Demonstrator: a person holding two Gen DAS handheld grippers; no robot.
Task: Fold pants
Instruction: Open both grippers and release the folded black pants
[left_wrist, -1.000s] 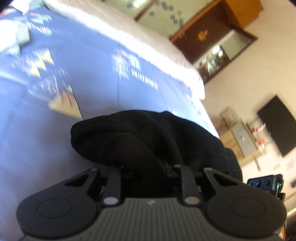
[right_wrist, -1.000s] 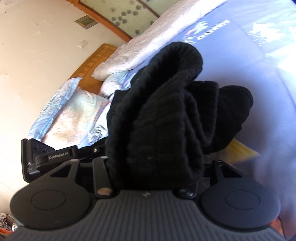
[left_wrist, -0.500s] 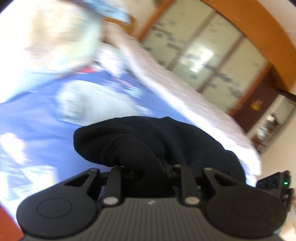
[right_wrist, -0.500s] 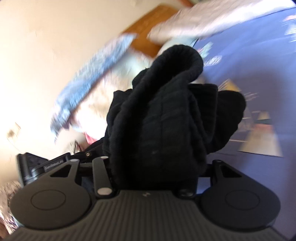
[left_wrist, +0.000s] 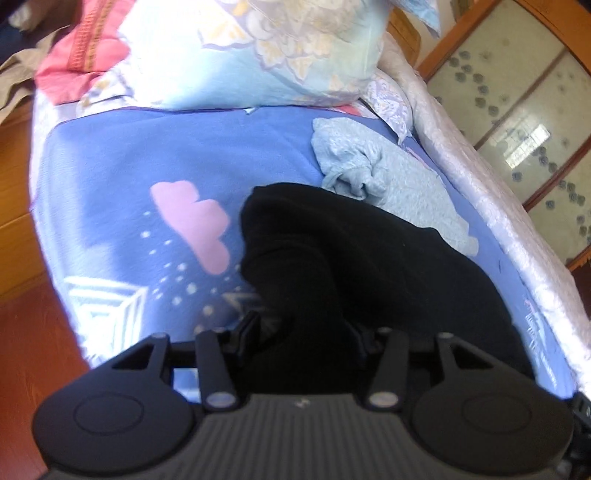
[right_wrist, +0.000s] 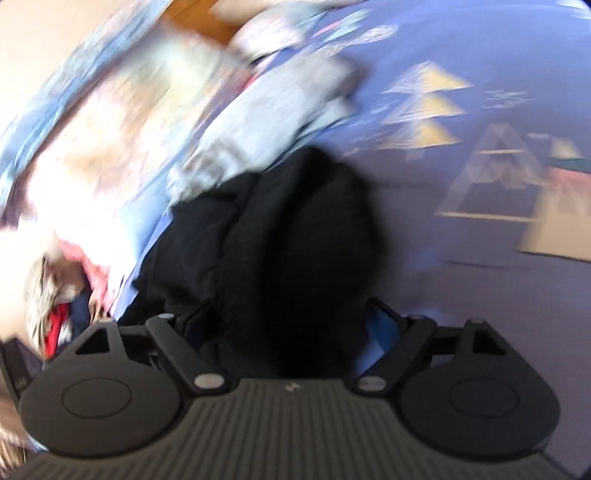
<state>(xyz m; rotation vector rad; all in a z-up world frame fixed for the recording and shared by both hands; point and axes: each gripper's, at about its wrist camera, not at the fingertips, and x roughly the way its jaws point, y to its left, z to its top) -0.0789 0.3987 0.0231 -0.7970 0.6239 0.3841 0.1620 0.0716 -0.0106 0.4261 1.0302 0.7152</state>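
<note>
Black knitted pants (left_wrist: 369, 266), bundled thick, sit on the blue patterned bedspread (left_wrist: 122, 206), just beside a crumpled pale-blue garment (left_wrist: 391, 181). Both tools are letting go: the left gripper (left_wrist: 306, 332) is opening with cloth between its jaws, and the right gripper (right_wrist: 284, 325) is spreading wide around its fold. Danger now: springy layers could slump open, or snag on a withdrawing finger and drag.

Black pants (left_wrist: 369, 280) bunching on the bed (left_wrist: 110, 177) at the left tongs (left_wrist: 306, 332)

The tongs' jaws are opening with black fabric lying between them. Beyond the pants a light blue garment (left_wrist: 388, 173) is lying crumpled, and farther past it a pale patterned pillow (left_wrist: 258, 55) is resting at the bed's head.
</note>
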